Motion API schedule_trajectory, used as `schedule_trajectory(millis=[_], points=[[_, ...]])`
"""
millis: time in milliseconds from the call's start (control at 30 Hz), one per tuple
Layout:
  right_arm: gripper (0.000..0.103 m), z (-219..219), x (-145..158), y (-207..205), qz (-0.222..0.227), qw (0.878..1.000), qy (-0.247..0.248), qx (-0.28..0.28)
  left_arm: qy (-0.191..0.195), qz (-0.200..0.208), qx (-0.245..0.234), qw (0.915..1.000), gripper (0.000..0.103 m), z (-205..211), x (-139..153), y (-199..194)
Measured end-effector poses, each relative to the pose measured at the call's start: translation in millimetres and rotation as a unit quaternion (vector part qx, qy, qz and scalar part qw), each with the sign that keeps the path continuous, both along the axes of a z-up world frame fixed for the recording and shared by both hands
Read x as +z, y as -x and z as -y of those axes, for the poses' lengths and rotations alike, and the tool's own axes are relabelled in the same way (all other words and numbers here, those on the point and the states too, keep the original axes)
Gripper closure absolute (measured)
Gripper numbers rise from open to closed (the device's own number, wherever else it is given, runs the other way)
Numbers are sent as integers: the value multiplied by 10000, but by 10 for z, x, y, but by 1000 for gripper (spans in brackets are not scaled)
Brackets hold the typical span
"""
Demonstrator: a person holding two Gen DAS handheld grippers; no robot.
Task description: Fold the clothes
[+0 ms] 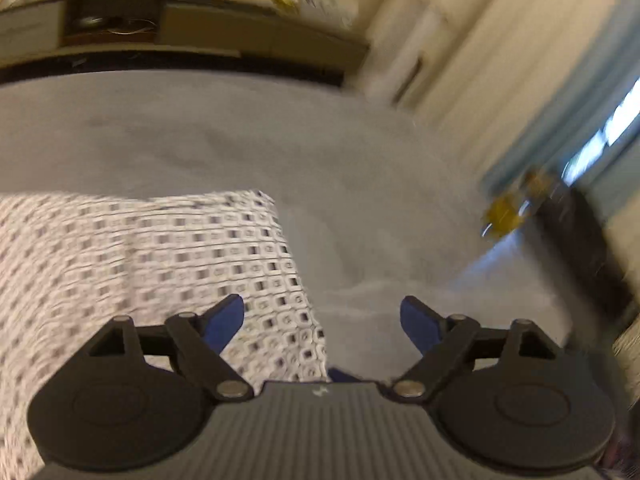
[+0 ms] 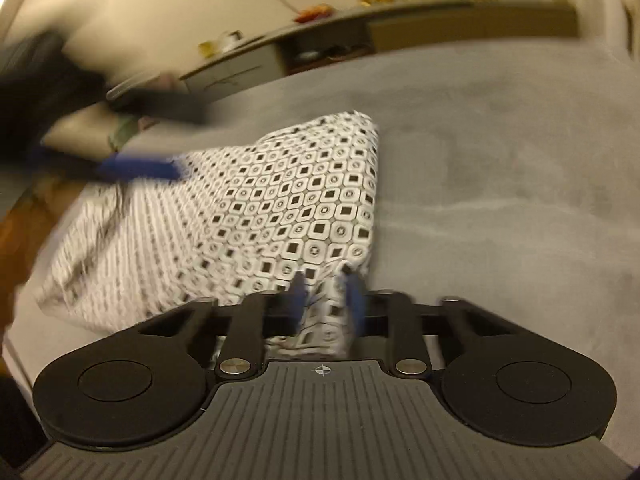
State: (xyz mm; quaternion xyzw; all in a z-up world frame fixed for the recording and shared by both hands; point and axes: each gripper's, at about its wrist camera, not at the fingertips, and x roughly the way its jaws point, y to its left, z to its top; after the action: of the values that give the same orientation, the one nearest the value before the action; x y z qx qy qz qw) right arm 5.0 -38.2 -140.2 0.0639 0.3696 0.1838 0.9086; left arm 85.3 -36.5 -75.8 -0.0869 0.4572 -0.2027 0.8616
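A: Nearest first, then. What do the right tongs (image 2: 326,300) have?

B: They are closed on a bunched corner of the patterned garment (image 2: 280,208), right at 6 o'clock in the right wrist view. The cloth runs from there toward 10 o'clock across the grey bed (image 2: 500,160).

A: And the left tongs (image 1: 322,316)?

B: Wide apart, holding nothing. In the left wrist view the garment fills 9 o'clock and its edge passes under the left finger (image 1: 224,320). From the right they show as a blurred shape near 9 o'clock, over the cloth's far side.

A: How far along is the folding?

B: Early, I would say. The garment looks doubled over once, perhaps, though the blur makes that unsure. One corner is gripped, and the rest of the folds remain. Beyond, at 12 o'clock, stands a low cabinet (image 2: 460,24)
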Motion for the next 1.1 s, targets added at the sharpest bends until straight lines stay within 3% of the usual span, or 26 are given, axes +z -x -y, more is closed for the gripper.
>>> schedule_trajectory(millis=[67,133,200,267,300,333,367,467,500,533,633,700,800,867,933,1000,1067,1100], points=[[103,-68,34,87,361,9990,123,217,-611,-134,-96,9980,20,234,-169,-155],[103,-129,83,166,698,9966,179,410,-1211,-144,-106,9925,39,370,-303,-247],[103,-158,115,208,894,9943,103,564,-1015,-205,-160,9945,95,288,-325,-251],[103,-159,110,201,934,9941,32,545,-611,-95,-99,9980,96,115,-213,-181],[97,-148,115,202,984,9939,-53,500,-317,36,-17,9995,97,-12,-97,-114],[80,-132,145,223,1076,9930,-179,454,-24,166,64,9998,97,-139,18,-46],[74,-114,185,251,1190,9915,-312,425,276,298,151,9991,97,-270,134,25],[56,-62,394,418,1815,9788,-741,588,1146,606,805,9883,97,-964,375,329],[45,-77,433,451,1958,9751,-784,690,1095,470,1016,9877,96,-1157,265,353],[41,-97,460,478,2067,9718,-814,794,1043,333,1227,9864,95,-1349,155,376],[42,-259,369,414,1779,9743,-826,1110,502,-170,1811,9820,96,-1708,-261,410],[42,-396,280,363,1538,9762,-833,1283,658,-223,2003,9773,92,-1819,-398,484],[42,-653,166,283,1241,9763,-667,1644,706,-188,2004,9770,82,-1856,-478,531],[43,-794,109,232,1116,9774,-502,1726,744,-168,2005,9767,81,-1880,-533,563],[45,-896,67,168,1001,9794,-380,1715,953,-250,2002,9748,75,-1910,-597,599],[46,-955,19,97,903,9816,-303,1657,1124,-311,2001,9728,62,-1909,-647,607],[47,-994,-32,77,819,9827,-273,1636,1238,-310,1992,9716,61,-1814,-652,603],[47,-995,-64,67,787,9832,-226,1631,1173,-247,1998,9725,76,-1796,-640,615]])
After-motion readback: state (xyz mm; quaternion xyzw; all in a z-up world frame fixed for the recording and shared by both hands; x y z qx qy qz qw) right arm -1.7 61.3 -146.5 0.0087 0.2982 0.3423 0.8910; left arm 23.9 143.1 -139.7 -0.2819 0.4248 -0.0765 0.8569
